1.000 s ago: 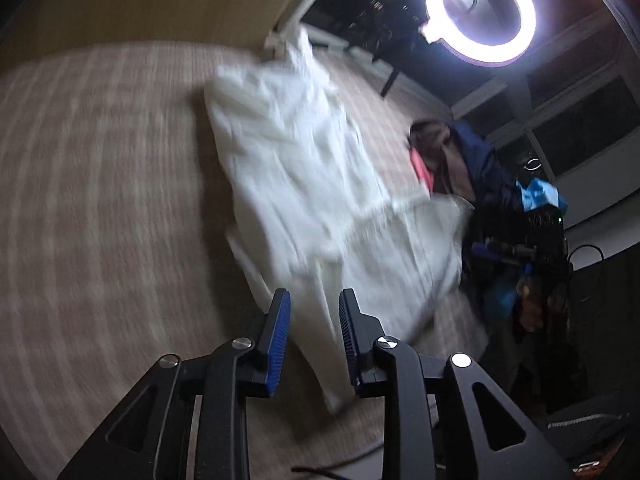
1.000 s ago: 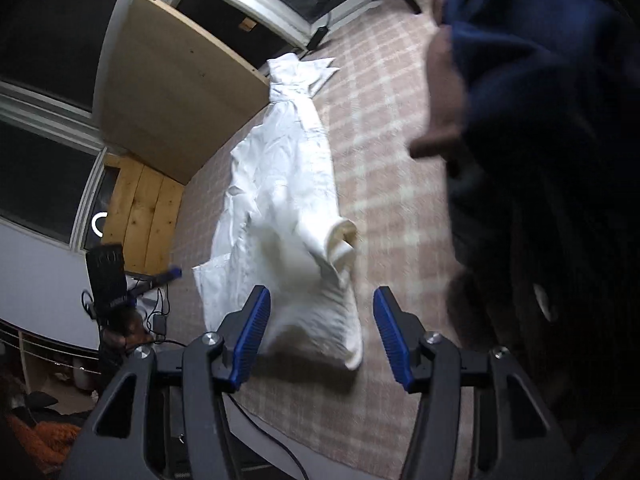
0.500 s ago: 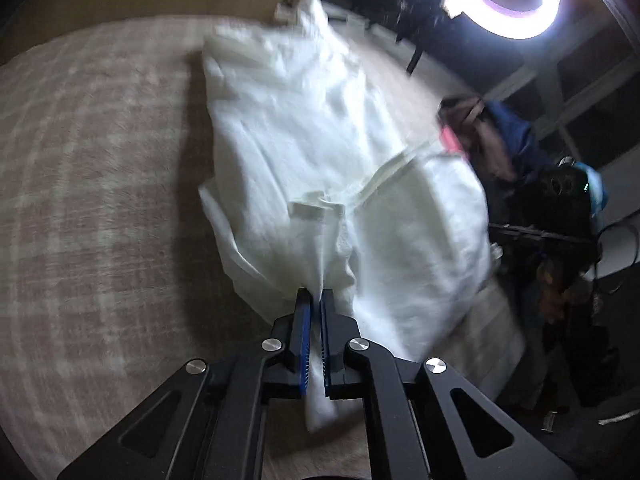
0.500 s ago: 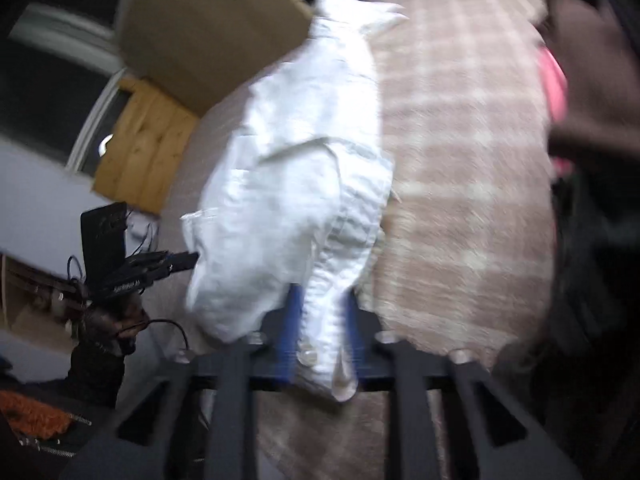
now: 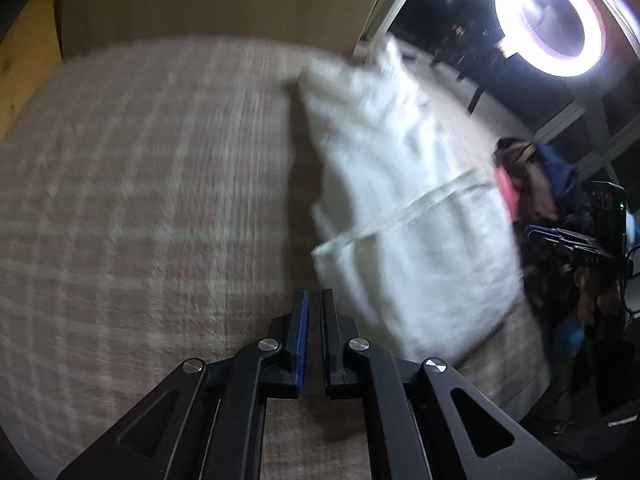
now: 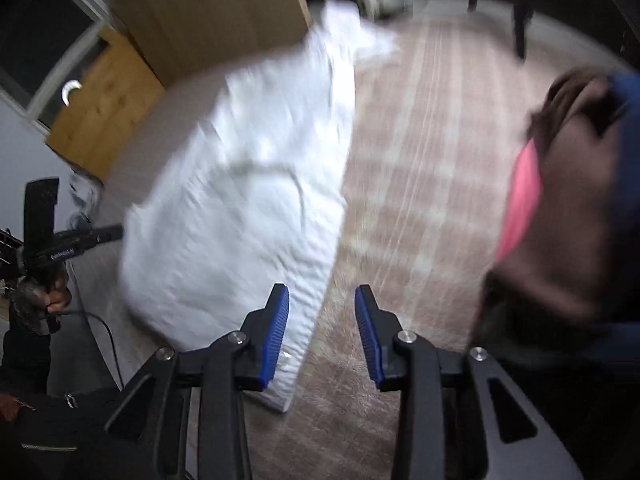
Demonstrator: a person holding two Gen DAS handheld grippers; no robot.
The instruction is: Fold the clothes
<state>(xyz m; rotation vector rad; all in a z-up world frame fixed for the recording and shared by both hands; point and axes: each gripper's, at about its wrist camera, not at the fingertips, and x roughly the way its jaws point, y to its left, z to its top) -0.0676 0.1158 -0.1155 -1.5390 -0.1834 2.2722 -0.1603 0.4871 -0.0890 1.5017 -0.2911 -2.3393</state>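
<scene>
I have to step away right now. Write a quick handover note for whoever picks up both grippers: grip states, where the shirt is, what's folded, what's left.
Left gripper: jaws nearly shut, nothing between them, over bare plaid bedcover beside the shirt.
Right gripper: open, empty, at the near edge of the white shirt.
The shirt lies lengthwise on the bedcover, one side folded over the body, a seam band running across it. The views are motion-blurred, so finer folds cannot be read.
A dark clothes pile sits to the right.
Left to do: probably fold it across its length, then take the next garment.
</scene>
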